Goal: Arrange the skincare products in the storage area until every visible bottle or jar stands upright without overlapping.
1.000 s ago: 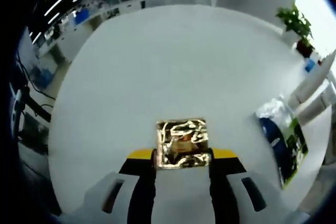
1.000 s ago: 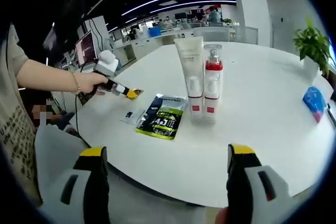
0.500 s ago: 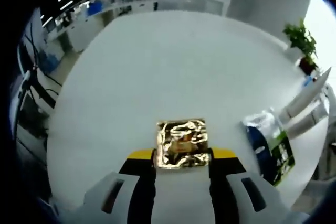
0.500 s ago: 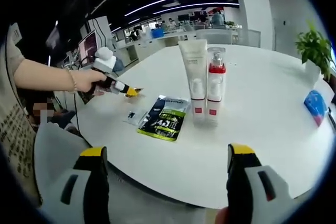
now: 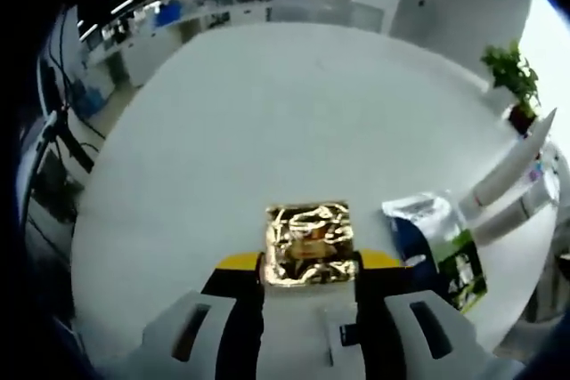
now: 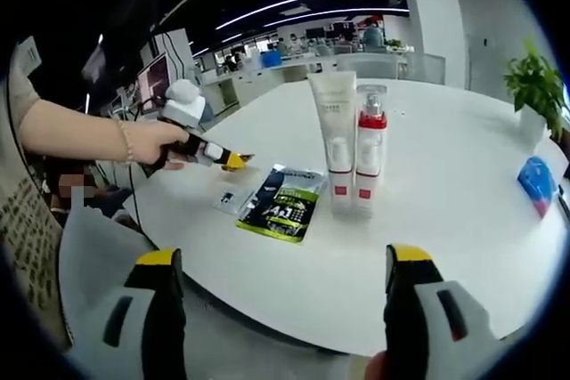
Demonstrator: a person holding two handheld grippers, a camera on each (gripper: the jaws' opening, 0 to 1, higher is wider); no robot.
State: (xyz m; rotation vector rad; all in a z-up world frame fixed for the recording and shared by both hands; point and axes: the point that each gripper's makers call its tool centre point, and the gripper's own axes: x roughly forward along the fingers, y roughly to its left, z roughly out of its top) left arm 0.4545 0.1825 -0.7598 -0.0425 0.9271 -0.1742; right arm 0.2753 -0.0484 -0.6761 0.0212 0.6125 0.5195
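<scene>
My left gripper is shut on a shiny gold foil sachet, held above the white round table. Seen from the right gripper view, the left gripper hovers over the table's left part, held by a hand. A white tube and a clear bottle with a red band stand upright side by side at the table's middle. A dark green and blue sachet lies flat in front of them, also in the left gripper view as the sachet. My right gripper is open near the table's front edge.
A small clear packet lies left of the green sachet. A blue pouch lies at the table's right, and a potted plant stands behind it. Desks and monitors fill the room beyond.
My left gripper has carried the gold sachet toward the green sachet and the standing products. The right gripper has stayed put and open.
</scene>
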